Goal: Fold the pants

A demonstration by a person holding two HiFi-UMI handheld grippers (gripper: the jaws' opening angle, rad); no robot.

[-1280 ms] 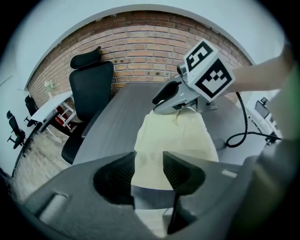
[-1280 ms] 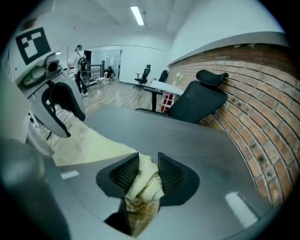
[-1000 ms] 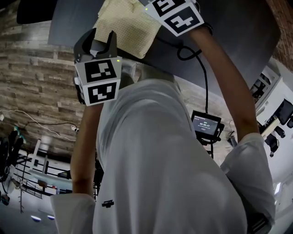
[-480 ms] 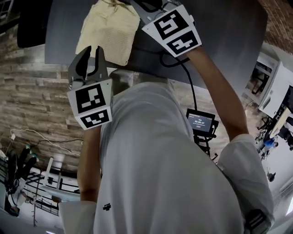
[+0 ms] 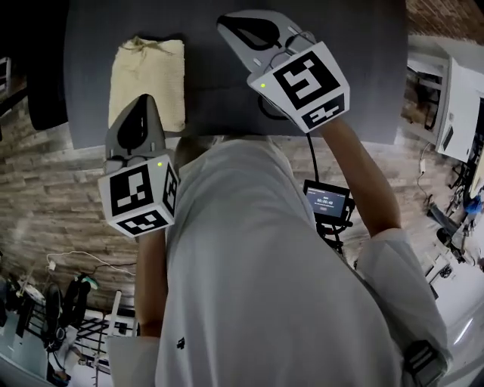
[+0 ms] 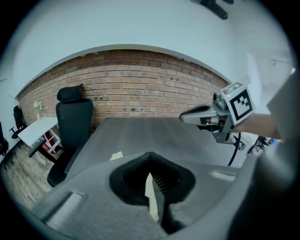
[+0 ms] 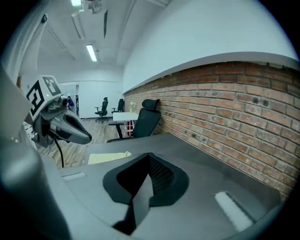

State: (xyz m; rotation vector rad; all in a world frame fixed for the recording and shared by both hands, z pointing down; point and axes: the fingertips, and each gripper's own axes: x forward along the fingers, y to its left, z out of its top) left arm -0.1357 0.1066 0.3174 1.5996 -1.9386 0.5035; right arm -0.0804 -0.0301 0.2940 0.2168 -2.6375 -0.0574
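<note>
The pale yellow pants [image 5: 147,75] lie folded into a narrow rectangle near the left end of the dark grey table [image 5: 227,91]. My left gripper [image 5: 141,102] hangs above their near edge, lifted off them. Its jaws have just been closing and are now shut with nothing held. In the left gripper view [image 6: 150,157] a strip of the pants [image 6: 116,156] shows beyond the jaws. My right gripper [image 5: 227,21] is raised over bare tabletop to the right of the pants, shut and empty. The right gripper view [image 7: 150,157] shows the pants [image 7: 108,158] at its left.
A black office chair [image 6: 72,122] stands at the table's left end beside a white desk [image 6: 37,130]. A red brick wall [image 7: 234,108] runs along the far side. A small lit screen on a stand [image 5: 327,202] is near the person's right side.
Both grippers have drawn back and up from the pants. The left jaws, open before, have shut. The pants now lie flat and free of both grippers.
</note>
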